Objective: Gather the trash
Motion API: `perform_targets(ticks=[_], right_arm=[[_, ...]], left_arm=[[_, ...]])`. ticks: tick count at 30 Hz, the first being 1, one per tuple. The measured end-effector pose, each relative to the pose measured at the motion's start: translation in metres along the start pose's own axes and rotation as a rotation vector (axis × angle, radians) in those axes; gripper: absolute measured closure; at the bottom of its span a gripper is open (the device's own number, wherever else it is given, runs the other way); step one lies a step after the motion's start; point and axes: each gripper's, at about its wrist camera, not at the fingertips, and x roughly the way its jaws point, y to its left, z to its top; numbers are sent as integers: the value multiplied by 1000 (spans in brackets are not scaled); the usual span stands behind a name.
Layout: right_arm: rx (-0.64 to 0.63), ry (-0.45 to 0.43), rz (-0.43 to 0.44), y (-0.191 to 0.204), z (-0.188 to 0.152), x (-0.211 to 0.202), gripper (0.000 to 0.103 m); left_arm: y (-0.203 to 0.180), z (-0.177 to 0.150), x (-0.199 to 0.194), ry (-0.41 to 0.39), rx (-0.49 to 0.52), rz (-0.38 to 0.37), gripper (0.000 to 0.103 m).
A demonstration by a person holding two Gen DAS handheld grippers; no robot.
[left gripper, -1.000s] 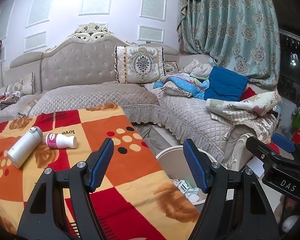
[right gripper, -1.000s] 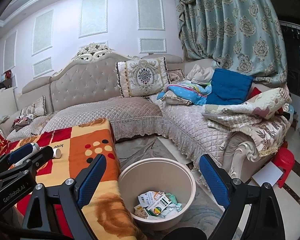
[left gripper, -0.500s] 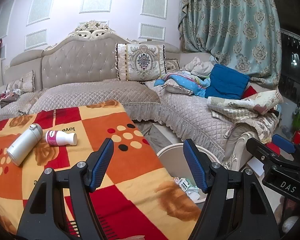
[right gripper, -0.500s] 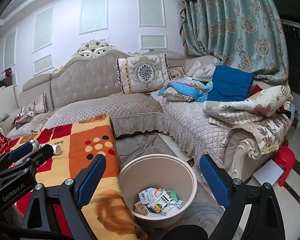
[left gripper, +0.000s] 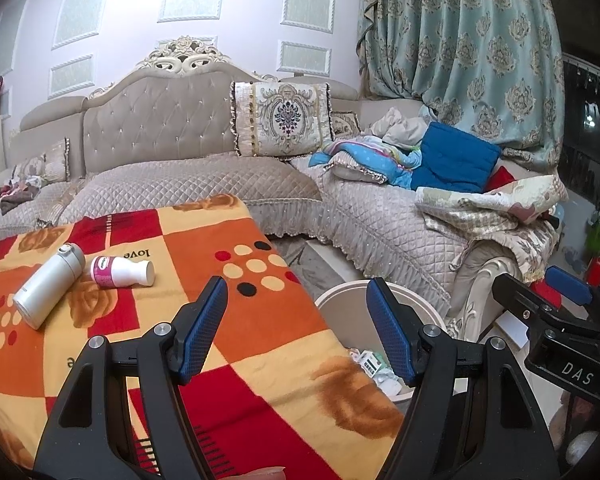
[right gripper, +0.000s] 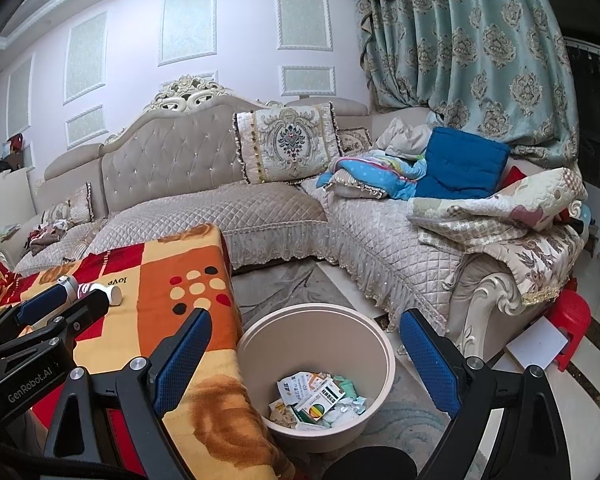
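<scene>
No change is seen over the last second: both grippers are kept still.

Fingers of the left gripper (left gripper: 296,328) and right gripper (right gripper: 306,364) are held wide and empty; 2 bottles (left gripper: 84,280) are left on the desk (left gripper: 260,320), bin (right gripper: 312,320) beside it.

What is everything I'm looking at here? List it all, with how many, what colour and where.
Round plastic bin: one, beige, on the floor beside the table, paper trash inside.
White cylinder bottle: one, lying on the blanket.
Small bottle with pink label: one, white, lying beside it.
Patchwork blanket: one, orange, red and yellow, covering the table.
Quilted corner sofa: one, beige, behind.
Patterned curtain: teal, right.
Plastic stool: one, red, by the sofa's end.
Left gripper: black, blue pads, open.
Right gripper: same, open, above the bin.
</scene>
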Motion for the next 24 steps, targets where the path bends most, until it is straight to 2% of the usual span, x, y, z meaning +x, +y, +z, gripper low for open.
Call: perform_targets(ticks=[24], right_arm=[[-4, 14, 3, 1, -2, 3, 9]], left_arm=[[-4, -2, 2, 7, 11, 5, 32]])
